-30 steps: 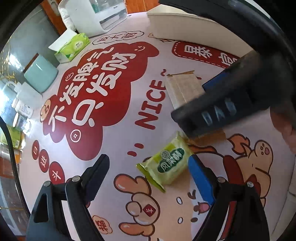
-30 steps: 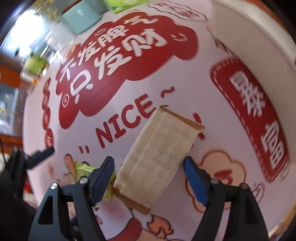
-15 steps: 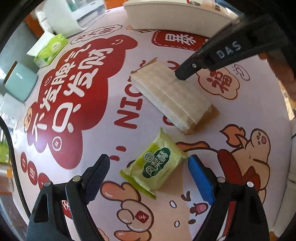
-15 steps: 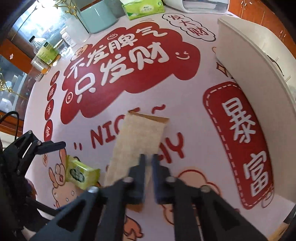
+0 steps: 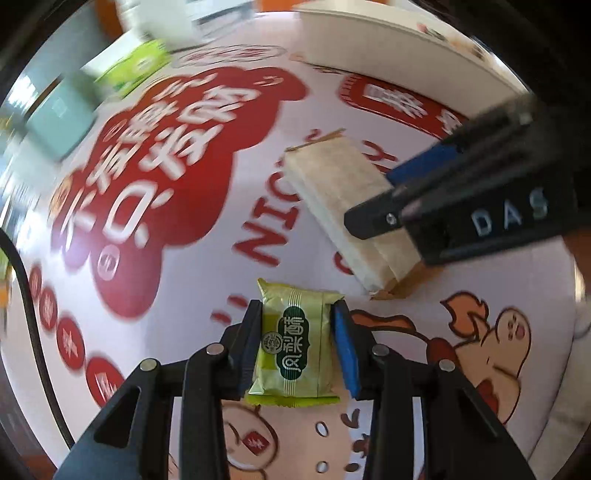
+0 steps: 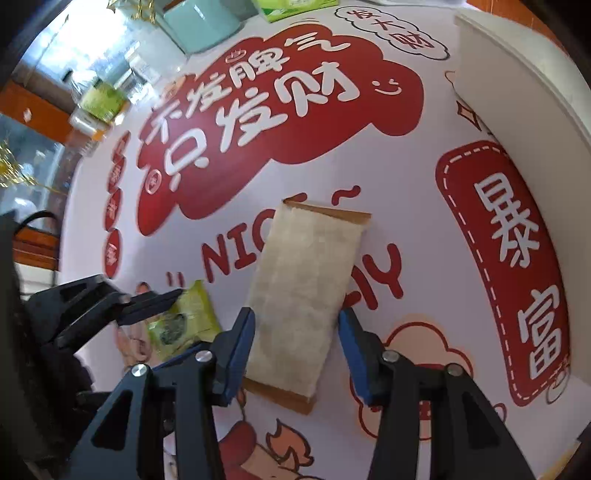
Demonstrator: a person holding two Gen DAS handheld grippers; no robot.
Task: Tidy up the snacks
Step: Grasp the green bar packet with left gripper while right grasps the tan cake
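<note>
A small green snack packet sits between the fingers of my left gripper, which is shut on its two sides just above the printed tablecloth. It also shows in the right wrist view. A long beige wrapped snack pack lies on the cloth. My right gripper stands around its near end with the pads close to its sides; a narrow gap shows on the right. The pack also shows in the left wrist view, with the right gripper over it.
A white bin runs along the right edge of the table. A green tissue box, a mint-green container and several bottles and jars stand at the far left. The printed red and white tablecloth covers the table.
My left gripper has closed on the green packet, which has turned upright between the fingers. My right gripper, shut above the beige pack half a second ago, has opened and now straddles its near end.
</note>
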